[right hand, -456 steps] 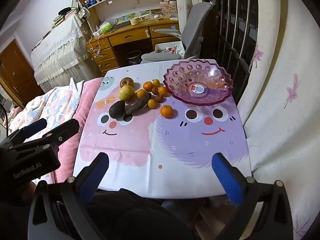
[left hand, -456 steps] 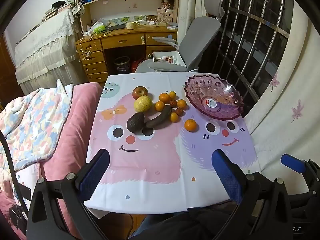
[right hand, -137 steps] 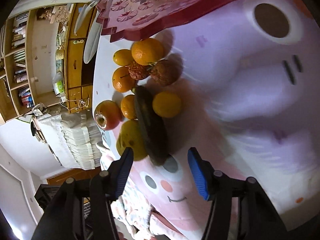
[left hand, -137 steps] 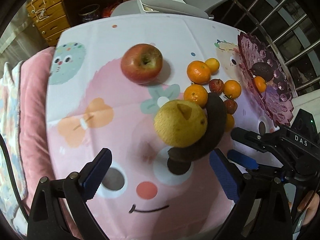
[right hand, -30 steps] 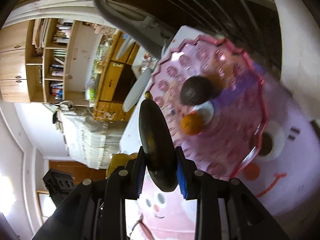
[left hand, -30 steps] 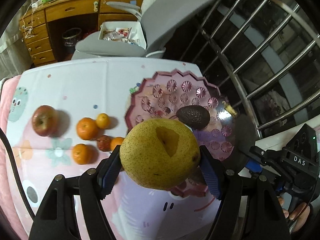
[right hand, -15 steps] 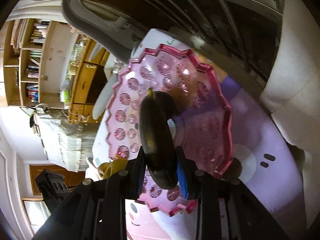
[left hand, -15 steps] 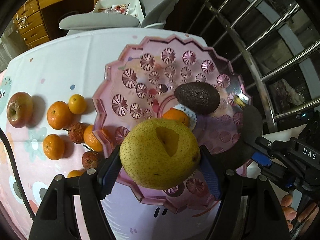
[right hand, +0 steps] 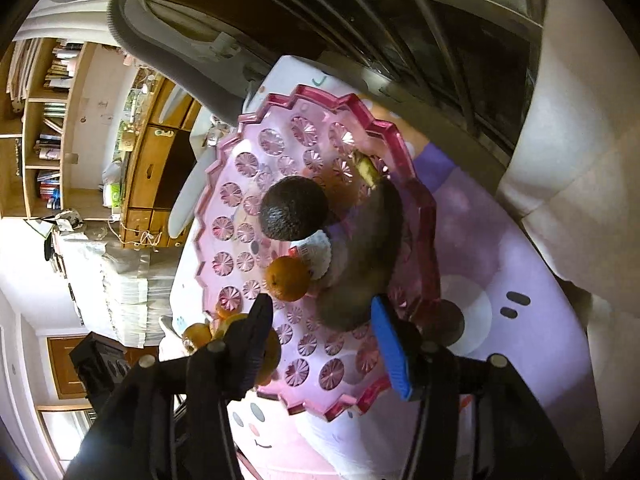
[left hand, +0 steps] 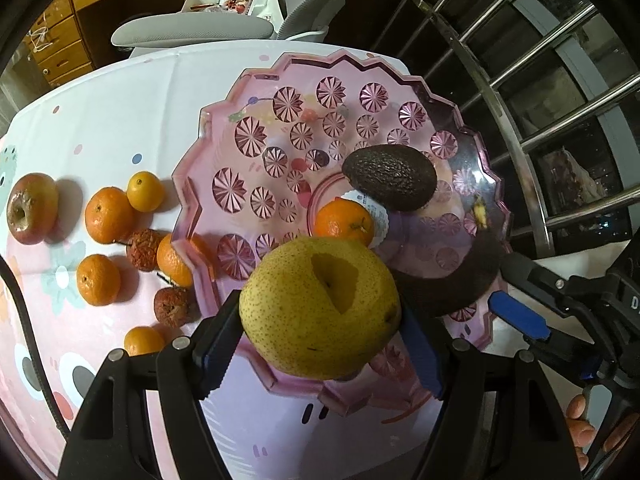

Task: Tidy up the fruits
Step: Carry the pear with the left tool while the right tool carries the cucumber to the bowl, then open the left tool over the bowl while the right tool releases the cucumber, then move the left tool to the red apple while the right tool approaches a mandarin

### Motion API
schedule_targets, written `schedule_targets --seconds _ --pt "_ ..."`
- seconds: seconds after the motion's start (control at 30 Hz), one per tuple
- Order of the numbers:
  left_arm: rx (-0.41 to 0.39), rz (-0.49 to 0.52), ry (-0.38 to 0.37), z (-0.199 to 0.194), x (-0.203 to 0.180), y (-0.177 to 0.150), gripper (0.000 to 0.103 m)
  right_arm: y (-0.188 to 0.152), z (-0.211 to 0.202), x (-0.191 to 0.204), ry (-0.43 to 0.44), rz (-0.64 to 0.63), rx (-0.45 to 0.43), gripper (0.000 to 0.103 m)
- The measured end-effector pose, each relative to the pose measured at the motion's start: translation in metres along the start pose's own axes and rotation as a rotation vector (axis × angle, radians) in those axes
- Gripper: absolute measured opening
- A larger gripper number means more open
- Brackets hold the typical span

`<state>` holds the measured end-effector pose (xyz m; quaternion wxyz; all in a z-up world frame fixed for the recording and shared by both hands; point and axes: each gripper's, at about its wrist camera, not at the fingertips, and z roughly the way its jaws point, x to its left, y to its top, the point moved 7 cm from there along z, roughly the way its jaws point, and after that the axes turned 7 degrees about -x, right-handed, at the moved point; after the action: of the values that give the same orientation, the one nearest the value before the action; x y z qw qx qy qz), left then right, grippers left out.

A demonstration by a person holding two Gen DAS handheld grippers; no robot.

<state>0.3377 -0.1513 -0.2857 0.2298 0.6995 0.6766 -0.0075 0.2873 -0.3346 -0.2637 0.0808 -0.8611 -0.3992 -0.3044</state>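
Released since half a second ago, the blackened banana now lies in the pink glass bowl beside an avocado and a mandarin; the right gripper is spread wide and empty. The left gripper clamps a yellow pear above the bowl's near rim.

The left hand-held gripper is closed on a pear; the two blue pads press its left and right sides and carry it in the air. The right hand-held gripper has its jaws wide apart and grips nothing. In the left wrist view, some fingertips of the right hand show at the lower right edge.
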Motion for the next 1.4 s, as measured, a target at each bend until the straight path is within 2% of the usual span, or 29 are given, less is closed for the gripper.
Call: schedule_targets --seconds 0.07,0.1,0.27,0.57,0.83,1.1,1.3,1.4 --pt "-0.03 0.001 -0.019 -0.01 -0.001 0.001 0.087 -0.003 -0.007 0.007 0.003 -0.019 -0.017 0.053" --pt "-0.051 0.006 -0.023 -0.017 -0.001 0.003 0.088 -0.005 -0.009 0.01 0.005 -0.026 -0.023 0.053" --pt "-0.094 0.014 -0.038 -0.044 0.007 0.004 0.089 -0.019 -0.022 0.024 0.011 -0.058 -0.051 0.053" --pt "-0.124 0.02 -0.042 -0.096 0.055 -0.018 0.089 -0.066 -0.041 0.05 0.006 -0.067 -0.112 0.053" --pt "-0.115 0.056 -0.037 -0.146 0.113 -0.047 0.089 -0.126 -0.045 0.064 -0.025 -0.05 -0.153 0.053" --pt "-0.091 0.09 -0.036 -0.177 0.171 -0.072 0.089 -0.179 -0.035 0.085 -0.049 -0.041 -0.198 0.053" --pt "-0.039 0.102 0.046 -0.182 0.21 -0.074 0.089 -0.204 -0.021 0.102 -0.089 -0.101 -0.219 0.053" --pt "-0.003 0.086 0.055 -0.179 0.224 -0.072 0.089 -0.213 -0.014 0.111 -0.121 -0.164 -0.229 0.053"
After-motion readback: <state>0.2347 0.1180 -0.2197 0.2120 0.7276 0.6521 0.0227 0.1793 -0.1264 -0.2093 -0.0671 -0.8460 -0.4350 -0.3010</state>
